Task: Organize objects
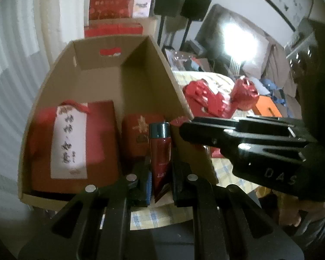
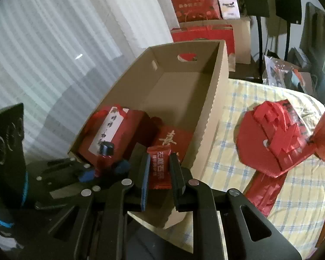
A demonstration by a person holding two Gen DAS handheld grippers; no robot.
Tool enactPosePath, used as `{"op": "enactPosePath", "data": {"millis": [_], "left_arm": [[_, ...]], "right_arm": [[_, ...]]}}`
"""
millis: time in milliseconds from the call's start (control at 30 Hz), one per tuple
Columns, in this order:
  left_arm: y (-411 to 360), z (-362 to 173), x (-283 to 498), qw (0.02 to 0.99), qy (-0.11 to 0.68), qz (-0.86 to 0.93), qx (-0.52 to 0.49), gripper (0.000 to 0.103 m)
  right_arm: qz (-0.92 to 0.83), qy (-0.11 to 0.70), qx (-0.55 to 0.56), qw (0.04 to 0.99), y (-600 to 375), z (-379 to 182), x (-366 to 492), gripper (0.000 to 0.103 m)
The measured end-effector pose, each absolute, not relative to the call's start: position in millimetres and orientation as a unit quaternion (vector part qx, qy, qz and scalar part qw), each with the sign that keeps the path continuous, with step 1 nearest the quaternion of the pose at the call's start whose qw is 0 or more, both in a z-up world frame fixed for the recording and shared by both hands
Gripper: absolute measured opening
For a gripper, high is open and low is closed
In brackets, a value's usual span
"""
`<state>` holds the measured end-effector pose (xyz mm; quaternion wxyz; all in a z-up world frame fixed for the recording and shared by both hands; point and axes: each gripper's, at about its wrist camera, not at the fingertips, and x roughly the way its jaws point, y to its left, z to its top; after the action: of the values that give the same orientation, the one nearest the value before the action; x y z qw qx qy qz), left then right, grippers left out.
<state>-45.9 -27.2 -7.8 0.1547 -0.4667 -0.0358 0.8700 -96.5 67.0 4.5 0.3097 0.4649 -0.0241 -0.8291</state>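
An open cardboard box [image 1: 60,86] [image 2: 214,99] stands on a checked cloth. Inside lie a red box with a white label [image 1: 75,143] [image 2: 110,134] and a smaller red box [image 1: 136,132] [image 2: 175,136]. My left gripper [image 1: 160,164] is shut on a red tube with a dark cap [image 1: 161,151], held upright at the box's near end. My right gripper [image 2: 158,158] is shut on a small red candy packet [image 2: 159,169] over the box's near right corner. In the left wrist view the right gripper [image 1: 184,127] reaches in from the right, beside the box wall.
Red plastic bags [image 2: 275,136] [image 1: 208,99] lie on the yellow checked cloth [image 2: 227,143] to the right of the box. Red gift bags [image 2: 197,2] and another carton are stacked behind. White curtains hang on the left. Two black stands [image 2: 257,21] rise at the back.
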Motion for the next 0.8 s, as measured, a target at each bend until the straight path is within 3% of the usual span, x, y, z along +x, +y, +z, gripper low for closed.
{"op": "enactPosePath", "data": {"millis": [300,567,800], "left_arm": [[-31.4,-11.3,-42.3,0.145,-0.046,0.868,-0.473,0.020],[-51.1,-3.0,-40.1,0.125,-0.057,0.878,-0.459,0.053],[-68.3,-0.4,-38.1,0.101,-0.066,0.885,-0.450,0.070]], "right_arm": [[-0.820,-0.028,0.475,0.319,63.0,-0.7,-92.5,0.016],[-0.816,-0.036,0.478,0.322,61.8,-0.6,-93.4,0.017],[-0.810,-0.040,0.488,0.321,61.4,-2.8,-93.6,0.020]]}}
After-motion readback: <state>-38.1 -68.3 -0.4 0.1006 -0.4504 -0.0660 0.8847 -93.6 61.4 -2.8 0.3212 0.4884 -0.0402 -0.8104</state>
